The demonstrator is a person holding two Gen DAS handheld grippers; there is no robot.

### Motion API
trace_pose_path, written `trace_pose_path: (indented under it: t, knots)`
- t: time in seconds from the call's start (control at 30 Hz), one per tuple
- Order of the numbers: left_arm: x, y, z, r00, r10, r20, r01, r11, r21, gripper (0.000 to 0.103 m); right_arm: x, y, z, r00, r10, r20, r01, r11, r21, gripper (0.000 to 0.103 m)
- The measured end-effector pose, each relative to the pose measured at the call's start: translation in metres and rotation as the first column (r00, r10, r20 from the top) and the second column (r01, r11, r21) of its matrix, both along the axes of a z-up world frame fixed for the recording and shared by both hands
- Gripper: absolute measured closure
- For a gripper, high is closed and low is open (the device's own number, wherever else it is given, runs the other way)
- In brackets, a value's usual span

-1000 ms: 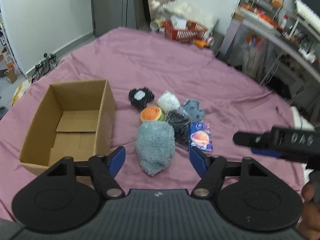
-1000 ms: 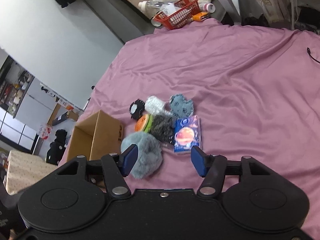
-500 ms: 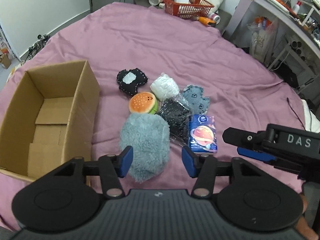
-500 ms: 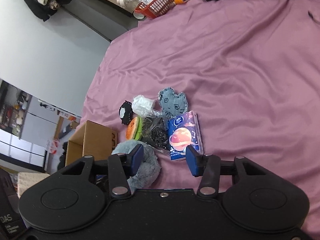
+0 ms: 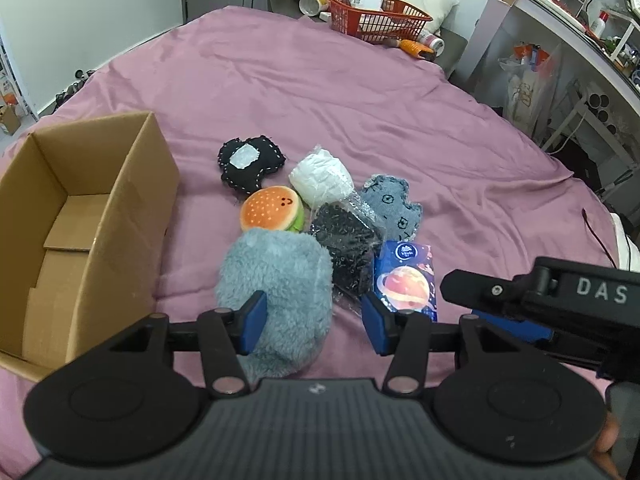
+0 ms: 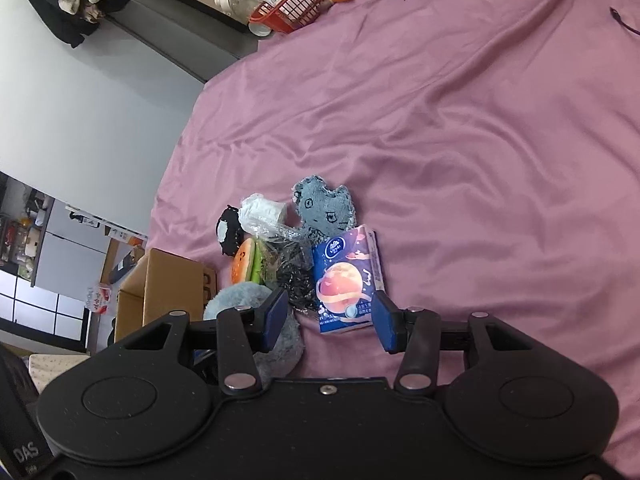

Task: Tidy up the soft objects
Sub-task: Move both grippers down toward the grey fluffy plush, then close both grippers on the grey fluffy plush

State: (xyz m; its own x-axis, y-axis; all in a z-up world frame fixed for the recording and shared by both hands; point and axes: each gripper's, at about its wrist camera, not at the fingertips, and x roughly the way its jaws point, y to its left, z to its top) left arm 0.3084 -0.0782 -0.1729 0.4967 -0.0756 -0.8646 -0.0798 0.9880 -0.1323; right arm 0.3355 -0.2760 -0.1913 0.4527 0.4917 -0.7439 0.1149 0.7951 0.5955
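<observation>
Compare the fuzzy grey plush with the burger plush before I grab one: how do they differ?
The fuzzy grey plush is larger and shaggy, one plain colour; the burger plush is smaller and smooth, orange with a green layer and a face. The grey one lies nearest, between the open left gripper's fingers; the burger lies behind it. Both rest on the purple sheet beside the cardboard box.

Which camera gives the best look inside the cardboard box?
The left wrist view: the box shows its open top and bare inside. In the right wrist view the box shows only an outer side and corner, partly behind the fingers.

Box [image 5: 80,216] left of toy pile [image 5: 304,216], both on bedsheet [image 5: 360,112].
</observation>
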Motion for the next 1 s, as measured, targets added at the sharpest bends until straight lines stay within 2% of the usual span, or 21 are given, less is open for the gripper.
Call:
trace_pose_path:
  t: [0.07, 0.2, 0.33, 0.4, 0.5, 0.67, 1.0]
  knots:
    - [-0.001, 0.001, 0.000, 1.000, 0.006, 0.000, -0.006, 1.000, 0.013, 0.054, 0.002, 0.003, 0.001, 1.000, 0.005, 0.004, -0.005, 1.000, 0.027, 0.056]
    - [-0.005, 0.009, 0.001, 1.000, 0.025, -0.010, -0.024, 0.999, 0.034, 0.064, 0.002, 0.010, -0.001, 1.000, 0.023, -0.010, -0.022, 0.998, 0.063, 0.056]
    - [-0.010, 0.022, -0.001, 0.998, 0.054, -0.015, -0.053, 0.998, 0.023, 0.064, 0.000, 0.016, -0.002, 0.999, 0.031, -0.021, -0.029, 0.995, 0.091, 0.056]
    - [-0.013, 0.027, 0.001, 0.998, 0.059, -0.007, -0.059, 0.998, 0.008, 0.072, -0.003, 0.020, -0.002, 0.999, 0.030, -0.025, -0.028, 0.993, 0.111, 0.056]
    - [-0.016, 0.034, 0.004, 0.997, 0.074, 0.004, -0.074, 0.997, -0.010, 0.077, -0.003, 0.027, -0.003, 0.999, 0.035, -0.032, -0.030, 0.990, 0.135, 0.056]
    - [-0.017, 0.045, 0.005, 0.995, 0.099, 0.010, -0.099, 0.994, -0.039, 0.079, -0.001, 0.042, -0.011, 0.998, 0.043, -0.053, -0.035, 0.990, 0.138, 0.056]
    - [-0.012, 0.066, 0.005, 0.990, 0.139, 0.013, -0.138, 0.990, -0.033, 0.079, 0.005, 0.064, -0.029, 0.996, 0.017, -0.085, -0.003, 0.987, 0.161, 0.060]
